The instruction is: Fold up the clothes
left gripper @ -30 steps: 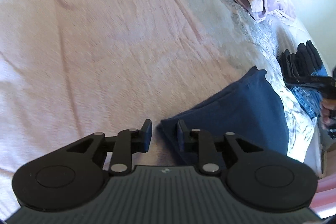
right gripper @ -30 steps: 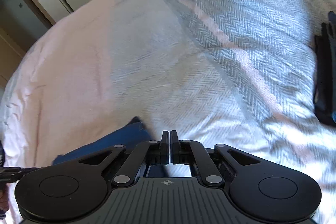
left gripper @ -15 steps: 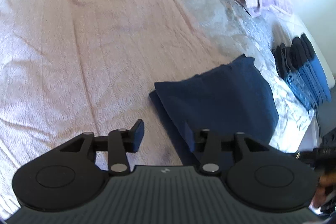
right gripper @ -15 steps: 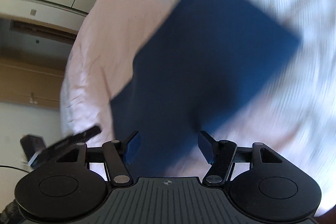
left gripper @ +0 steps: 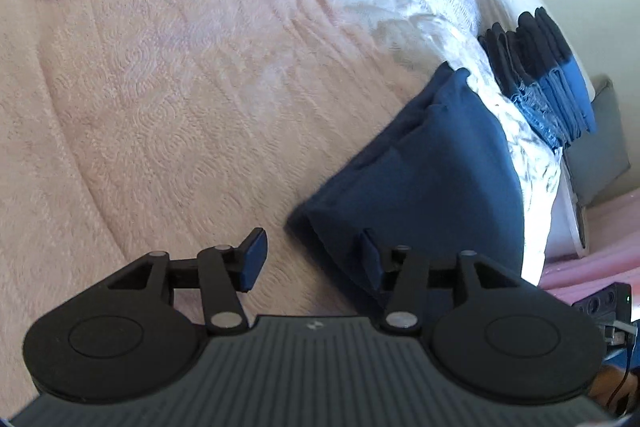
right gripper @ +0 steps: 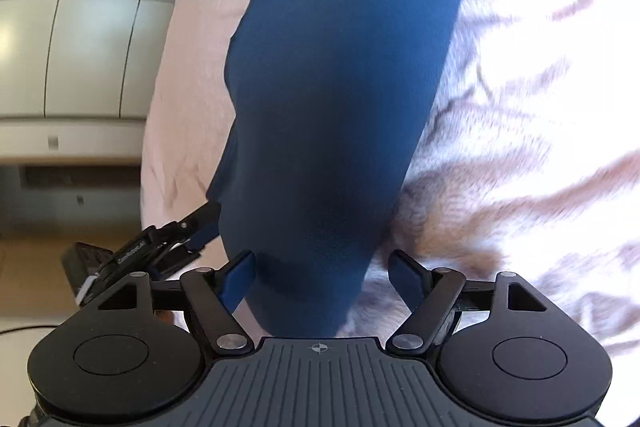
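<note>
Bed (left gripper: 160, 67) w/ folded navy garment (left gripper: 432, 179): long axis runs fwd from right hand-held gripper (right gripper: 322, 273), nearer; left hand-held gripper (left gripper: 312, 259) at its corner; both released.

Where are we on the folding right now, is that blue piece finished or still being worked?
Done: a stack of folded dark and denim clothes sits at the bed's far edge. The navy blue folded garment lies flat on the pink bedspread, folded into a compact rectangle. In hand: nothing; the left gripper and right gripper are both open around its edges. Left, probably: moving it onto the stack.
</note>
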Tool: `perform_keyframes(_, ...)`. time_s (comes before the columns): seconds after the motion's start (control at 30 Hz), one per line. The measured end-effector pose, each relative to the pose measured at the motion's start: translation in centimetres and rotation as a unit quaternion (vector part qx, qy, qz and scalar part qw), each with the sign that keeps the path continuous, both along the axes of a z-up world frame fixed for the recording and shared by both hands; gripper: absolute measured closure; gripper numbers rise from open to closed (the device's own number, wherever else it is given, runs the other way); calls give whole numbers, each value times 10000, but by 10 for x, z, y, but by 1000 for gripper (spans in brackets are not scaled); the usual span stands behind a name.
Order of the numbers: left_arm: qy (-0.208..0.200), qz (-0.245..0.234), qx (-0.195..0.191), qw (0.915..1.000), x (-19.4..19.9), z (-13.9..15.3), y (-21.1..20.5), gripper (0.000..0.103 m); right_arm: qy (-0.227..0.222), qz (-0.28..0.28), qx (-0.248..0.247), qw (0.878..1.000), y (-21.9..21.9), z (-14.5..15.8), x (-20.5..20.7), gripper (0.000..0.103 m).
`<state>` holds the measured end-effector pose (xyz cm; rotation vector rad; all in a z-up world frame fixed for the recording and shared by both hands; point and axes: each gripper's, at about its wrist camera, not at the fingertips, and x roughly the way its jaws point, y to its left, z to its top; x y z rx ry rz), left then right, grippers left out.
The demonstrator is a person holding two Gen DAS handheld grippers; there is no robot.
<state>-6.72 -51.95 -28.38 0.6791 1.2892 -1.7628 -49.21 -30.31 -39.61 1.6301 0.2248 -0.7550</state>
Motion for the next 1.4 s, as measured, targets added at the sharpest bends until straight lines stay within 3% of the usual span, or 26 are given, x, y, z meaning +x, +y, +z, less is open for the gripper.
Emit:
perform_keyframes(0.17, -597, -588, -751, 9937, -17, 31, 3, 59, -1, -742, -320, 9967, -4, 3, -6, 27)
perform_keyframes(0.33, -796, -1472, -1492, 9746, -63, 76, 32, 59, 190, -1323, -563, 9894, -32, 8, -47, 27)
perform_keyframes(0.5, -811, -2338, -1807, 9519, -128, 86, 58, 58, 389, -1894, -784, 9780, -65, 6, -89, 25)
perform_keyframes(0.6, -807, -2353, -1751, 9526, -155, 80, 58, 58, 325, -1969, -877, 9760, -92, -11, -102, 24)
perform_keyframes(0.83, -978, -1851, -1594, 9648, -197, 67, 28, 58, -231, -1737, -1059, 9788, -134, -39, -117, 28)
perform_keyframes(0.93, -1017, -1775, -1554, 9664, -214, 67, 12, 58, -370, -1722, -913, 9801, -135, -32, -133, 73)
perform_keyframes(1.03, -985, -1891, -1553, 9646, -233, 70, -5, 58, -466, -1444, -900, 9843, -138, -23, -148, 92)
perform_keyframes(1.13, -1123, -2107, -1433, 9604, -241, 67, -41, 55, -393, -1030, -992, 9889, -145, -15, -154, 95)
perform_keyframes(1.23, -1222, -2250, -1209, 9591, -243, 61, -84, 39, -360, -752, -1093, 9905, -148, -9, -159, 95)
perform_keyframes(1.4, -1052, -2417, -714, 9620, -248, 22, -163, 39, -493, -758, -1179, 9889, -146, -14, -165, 95)
